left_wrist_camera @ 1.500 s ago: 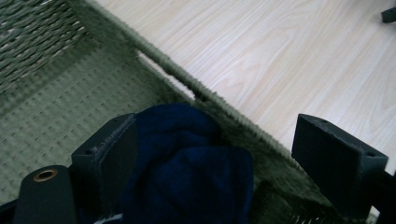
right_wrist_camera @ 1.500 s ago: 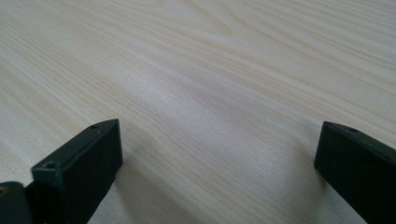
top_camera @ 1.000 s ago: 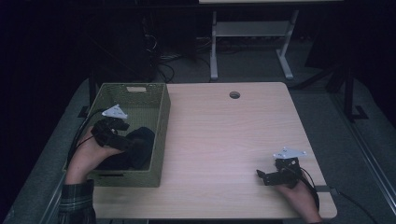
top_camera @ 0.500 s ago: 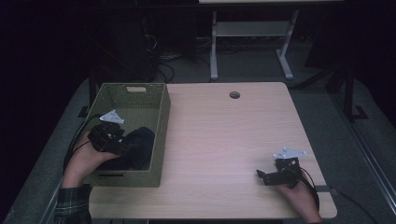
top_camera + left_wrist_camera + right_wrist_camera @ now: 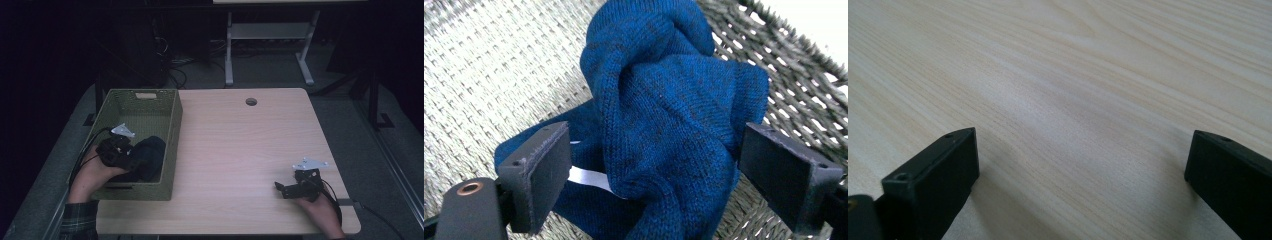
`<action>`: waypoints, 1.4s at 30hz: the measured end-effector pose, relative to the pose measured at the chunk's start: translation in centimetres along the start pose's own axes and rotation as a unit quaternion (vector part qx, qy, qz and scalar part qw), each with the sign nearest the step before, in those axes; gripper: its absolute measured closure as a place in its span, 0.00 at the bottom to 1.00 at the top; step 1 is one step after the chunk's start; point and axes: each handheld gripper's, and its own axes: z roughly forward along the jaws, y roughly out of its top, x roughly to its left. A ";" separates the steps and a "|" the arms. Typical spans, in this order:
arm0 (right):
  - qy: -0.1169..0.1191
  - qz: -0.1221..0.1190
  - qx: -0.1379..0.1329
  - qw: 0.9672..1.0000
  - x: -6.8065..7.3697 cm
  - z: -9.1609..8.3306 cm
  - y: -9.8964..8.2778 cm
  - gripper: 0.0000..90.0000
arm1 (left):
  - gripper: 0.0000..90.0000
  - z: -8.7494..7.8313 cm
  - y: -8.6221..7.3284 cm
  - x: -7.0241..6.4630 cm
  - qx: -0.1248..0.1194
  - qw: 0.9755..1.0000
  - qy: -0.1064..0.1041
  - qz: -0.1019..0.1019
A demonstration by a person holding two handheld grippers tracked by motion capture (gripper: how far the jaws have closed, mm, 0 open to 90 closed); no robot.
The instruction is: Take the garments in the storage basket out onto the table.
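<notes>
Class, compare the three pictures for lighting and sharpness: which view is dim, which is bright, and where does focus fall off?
High view: dim, its surroundings nearly black, the blue knit reading almost black in the basket. Left gripper view: brightly lit, knit stitches crisp, the top right corner washed out to white. Right gripper view: evenly lit table, grain soft, with faint shadows under the wide-apart jaws.

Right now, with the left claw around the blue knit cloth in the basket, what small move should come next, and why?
Probably close the left claw. Its jaws stand open on either side of the bunched blue knit cloth, which lies in the woven basket, so closing should grip it before any lift.
</notes>
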 end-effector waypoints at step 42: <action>0.002 -0.002 0.000 1.000 0.0 0.0 0.0 0.01 | 0.75 1.1 -0.7 1.5 0.042 0.997 -0.057 -0.043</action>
